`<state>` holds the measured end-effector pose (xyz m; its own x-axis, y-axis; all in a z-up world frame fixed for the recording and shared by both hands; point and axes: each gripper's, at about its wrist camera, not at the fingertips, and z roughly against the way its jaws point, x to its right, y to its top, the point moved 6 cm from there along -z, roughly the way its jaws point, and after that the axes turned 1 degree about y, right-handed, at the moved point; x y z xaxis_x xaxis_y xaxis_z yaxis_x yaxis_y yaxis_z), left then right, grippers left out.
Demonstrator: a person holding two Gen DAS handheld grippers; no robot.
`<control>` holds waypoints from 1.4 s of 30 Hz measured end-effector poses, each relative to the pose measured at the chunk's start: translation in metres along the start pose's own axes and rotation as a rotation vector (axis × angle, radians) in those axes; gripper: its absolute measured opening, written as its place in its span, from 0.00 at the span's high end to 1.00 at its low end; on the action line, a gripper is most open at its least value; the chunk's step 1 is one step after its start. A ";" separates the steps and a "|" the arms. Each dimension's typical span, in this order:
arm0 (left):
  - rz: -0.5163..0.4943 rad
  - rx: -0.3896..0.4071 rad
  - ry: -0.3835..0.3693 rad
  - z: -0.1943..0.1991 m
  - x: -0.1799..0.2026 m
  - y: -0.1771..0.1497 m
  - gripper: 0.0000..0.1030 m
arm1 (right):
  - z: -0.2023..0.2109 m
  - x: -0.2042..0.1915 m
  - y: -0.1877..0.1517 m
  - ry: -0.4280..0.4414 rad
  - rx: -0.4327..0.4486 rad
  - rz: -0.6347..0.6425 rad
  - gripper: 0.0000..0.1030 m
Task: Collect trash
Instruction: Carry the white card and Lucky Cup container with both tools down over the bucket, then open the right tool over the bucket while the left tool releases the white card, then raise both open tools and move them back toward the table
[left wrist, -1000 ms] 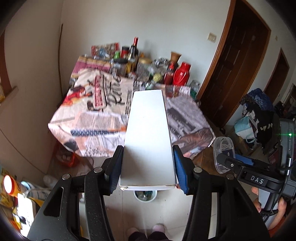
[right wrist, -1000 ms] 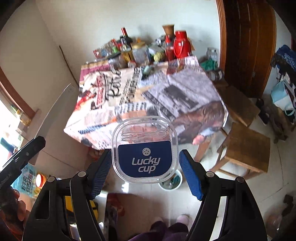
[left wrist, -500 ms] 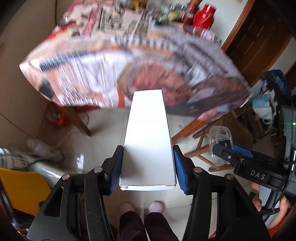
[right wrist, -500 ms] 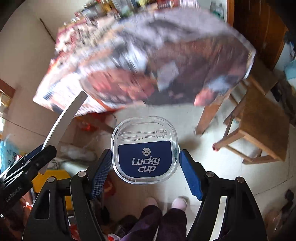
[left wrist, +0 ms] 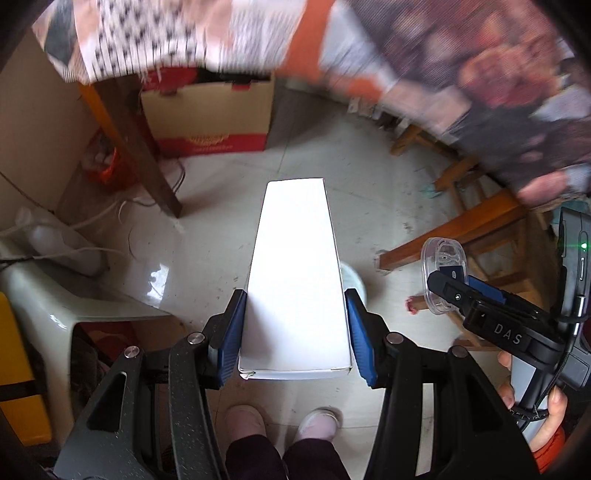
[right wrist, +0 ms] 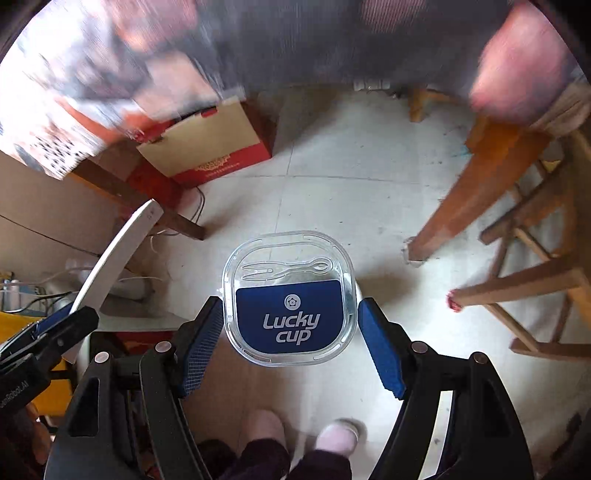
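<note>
At the far left of the left wrist view a yellow plastic object (left wrist: 14,369) showed at the frame's edge, and beside it stood a pale grey-green plastic stool (left wrist: 74,306) on the light tiled floor (left wrist: 369,192). Further back, a brown cardboard box with a red band (left wrist: 210,114) sat under the blurred patterned tablecloth (left wrist: 184,33), next to a dark wooden table leg (left wrist: 140,147). In the middle, the left gripper (left wrist: 295,332) pointed steeply down with its blue pads pressed on both sides of a long flat white cardboard box (left wrist: 295,280), which stuck out forward over the floor. A pale round rim (left wrist: 354,280) peeked out from behind that box on the floor; what it was could not be told. Below, the person's pink slippers (left wrist: 280,421) stood on the tiles. To the right sat wooden stools (left wrist: 480,229), and at the right edge the right gripper (left wrist: 454,291), held in a hand (left wrist: 546,413), carried a clear plastic square container with a blue "Lucky cup" label (left wrist: 443,273). In the right wrist view the white box (right wrist: 118,251) slanted at left, and the container (right wrist: 291,299) sat between the right gripper's (right wrist: 291,332) blue pads, the left one touching its wall and the right one just beside it, so it was held above the floor.
</note>
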<state>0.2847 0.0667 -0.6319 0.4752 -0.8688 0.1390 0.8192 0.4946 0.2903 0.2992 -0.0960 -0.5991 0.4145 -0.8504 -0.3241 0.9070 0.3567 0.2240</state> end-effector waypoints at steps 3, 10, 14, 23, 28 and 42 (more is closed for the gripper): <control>0.002 -0.007 0.009 -0.030 -0.007 -0.008 0.50 | -0.036 0.004 -0.008 0.060 -0.021 -0.012 0.29; 0.004 -0.044 -0.023 -0.079 -0.012 -0.024 0.50 | -0.102 0.016 -0.024 0.104 -0.113 -0.048 0.29; -0.011 -0.072 -0.056 -0.092 -0.005 -0.028 0.50 | -0.103 0.024 -0.028 0.121 -0.121 -0.074 0.29; -0.093 -0.161 -0.153 -0.122 0.040 -0.031 0.49 | -0.083 0.050 -0.035 -0.056 -0.086 -0.040 0.29; -0.112 -0.214 -0.126 -0.135 0.051 -0.035 0.48 | -0.070 0.060 -0.033 -0.074 -0.076 -0.048 0.29; -0.174 -0.130 -0.111 -0.015 0.063 -0.006 0.48 | 0.010 0.027 -0.022 -0.078 -0.048 -0.017 0.29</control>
<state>0.3143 0.0088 -0.6387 0.2913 -0.9349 0.2027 0.9234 0.3302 0.1957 0.2898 -0.1308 -0.6039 0.3932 -0.8834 -0.2549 0.9173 0.3582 0.1737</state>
